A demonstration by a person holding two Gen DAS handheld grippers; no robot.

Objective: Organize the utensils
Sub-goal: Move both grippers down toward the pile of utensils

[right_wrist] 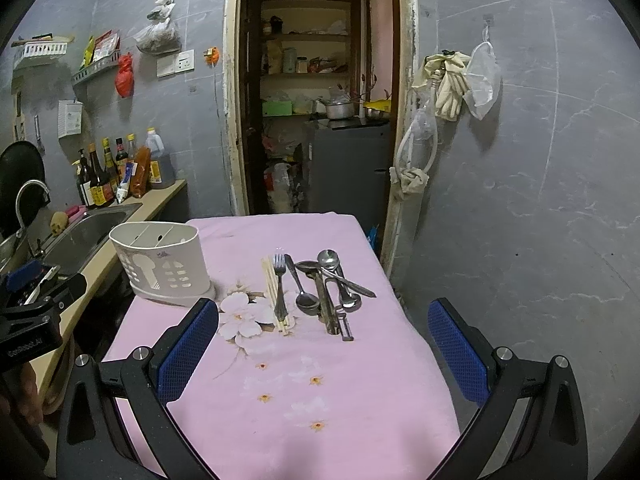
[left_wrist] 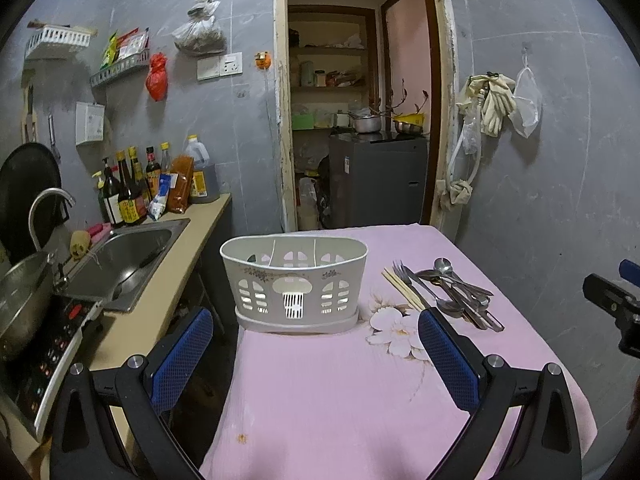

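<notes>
Both claws hang back over the near edge of the table [right_wrist: 360, 408], which wears a pink flowered cloth, and neither one carries anything. The left claw [left_wrist: 316, 360] stands with its blue pads wide apart, lined up on the white utensil caddy [left_wrist: 294, 284]. The right claw [right_wrist: 324, 352] is just as wide apart, aimed at the loose cutlery.

That caddy sits upright on its drip tray at the table's left side, near the sink [left_wrist: 128, 256]. Two dividers split it into three compartments, which reads as one slot per kind of utensil. All three look empty, though the far corners are hidden by the front wall.

The utensils lie flat in a cluster to the caddy's right, apart from it. A pair of chopsticks [right_wrist: 274, 296] lies at the left of the group with a fork [right_wrist: 280, 280] just beside it, overlapping near the handle end. Then come the spoons [right_wrist: 330, 276], crossed over one another with handles tangled, and what appears to be a peeler [right_wrist: 344, 324] at the near right end.

By the look of it nothing is sorted yet. The chopsticks and fork lie clear at the edge of the pile, so they seem the easy first pick for the right claw. The crossed spoons could drag each other along if one is lifted.
</notes>
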